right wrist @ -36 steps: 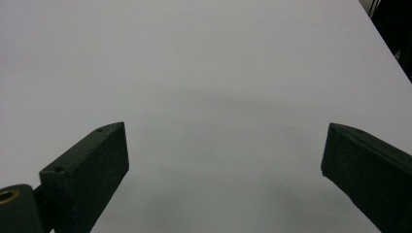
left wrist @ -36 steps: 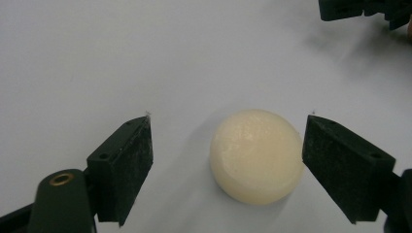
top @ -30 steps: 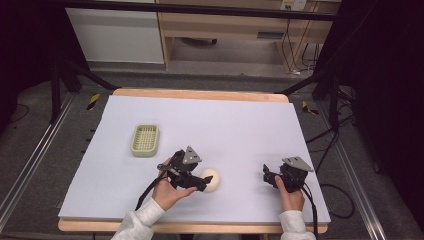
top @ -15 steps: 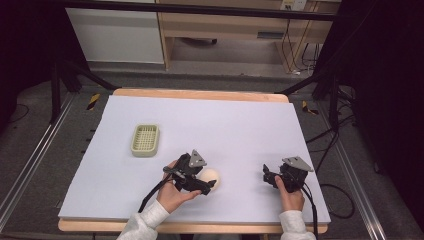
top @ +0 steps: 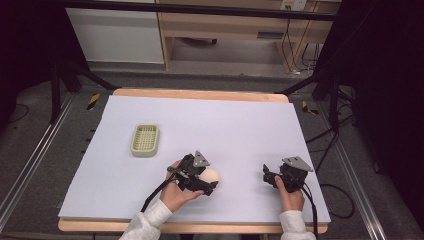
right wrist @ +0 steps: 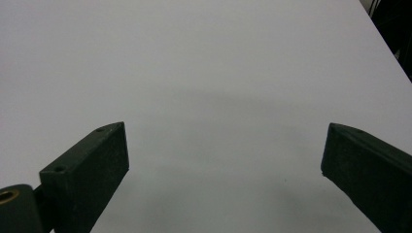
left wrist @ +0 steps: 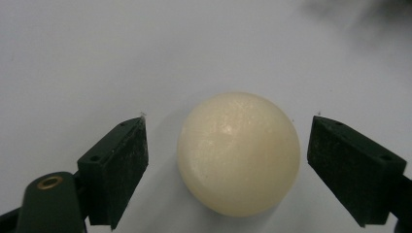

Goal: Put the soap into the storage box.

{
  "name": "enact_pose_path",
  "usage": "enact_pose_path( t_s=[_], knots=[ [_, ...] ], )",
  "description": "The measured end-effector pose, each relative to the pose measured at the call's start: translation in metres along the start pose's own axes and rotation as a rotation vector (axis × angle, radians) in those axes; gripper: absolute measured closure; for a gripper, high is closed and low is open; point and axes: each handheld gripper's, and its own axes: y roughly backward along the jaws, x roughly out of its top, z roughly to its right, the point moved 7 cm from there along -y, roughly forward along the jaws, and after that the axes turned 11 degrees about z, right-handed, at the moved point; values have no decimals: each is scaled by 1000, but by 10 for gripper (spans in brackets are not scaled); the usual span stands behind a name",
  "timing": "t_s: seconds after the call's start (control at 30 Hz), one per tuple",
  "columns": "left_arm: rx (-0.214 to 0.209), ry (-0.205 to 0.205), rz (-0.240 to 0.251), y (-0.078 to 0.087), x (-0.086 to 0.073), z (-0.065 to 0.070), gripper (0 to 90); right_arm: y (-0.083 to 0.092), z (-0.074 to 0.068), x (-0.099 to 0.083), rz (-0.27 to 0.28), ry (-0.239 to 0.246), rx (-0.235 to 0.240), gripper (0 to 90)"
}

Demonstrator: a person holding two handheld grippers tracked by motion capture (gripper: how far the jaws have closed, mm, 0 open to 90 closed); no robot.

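A cream ball (left wrist: 238, 153) lies on the white table sheet (top: 230, 125), near the front middle. My left gripper (left wrist: 228, 162) is open around it, one jaw on each side, with a small gap left on both sides. In the high view the ball (top: 211, 175) peeks out just right of the left gripper (top: 205, 184). My right gripper (right wrist: 223, 170) stands open over bare sheet with nothing between its jaws; the high view shows the right gripper (top: 267, 176) at the front right.
A pale green slotted tray (top: 145, 140) rests on the sheet to the left, behind the left hand. The table's wooden front edge (top: 200, 227) runs just below both hands. Cables trail from each gripper toward the person.
The left gripper has moved to the right and closer to the ball, so its jaws now sit around it. The right gripper has stayed put.
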Motion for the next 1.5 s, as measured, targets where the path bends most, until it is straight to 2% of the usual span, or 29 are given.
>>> enact_pose_path(
  t_s=[0.3,0.73,0.83,1.0,1.5],
  knots=[
    [-7,-6,-24,-7,-4,2,147,0,-1,0,-3,-3,2,37],
    [-16,8,-48,-16,-8,3,172,0,-1,0,-5,-3,2,37],
    [-14,-3,-61,-17,-9,3,186,0,-1,0,-5,-3,2,37],
    [-25,3,-66,-18,-10,3,202,0,-1,0,-5,-3,3,37],
    [-25,6,-79,-20,-11,4,238,0,-1,0,-7,-4,4,37]
  ],
)
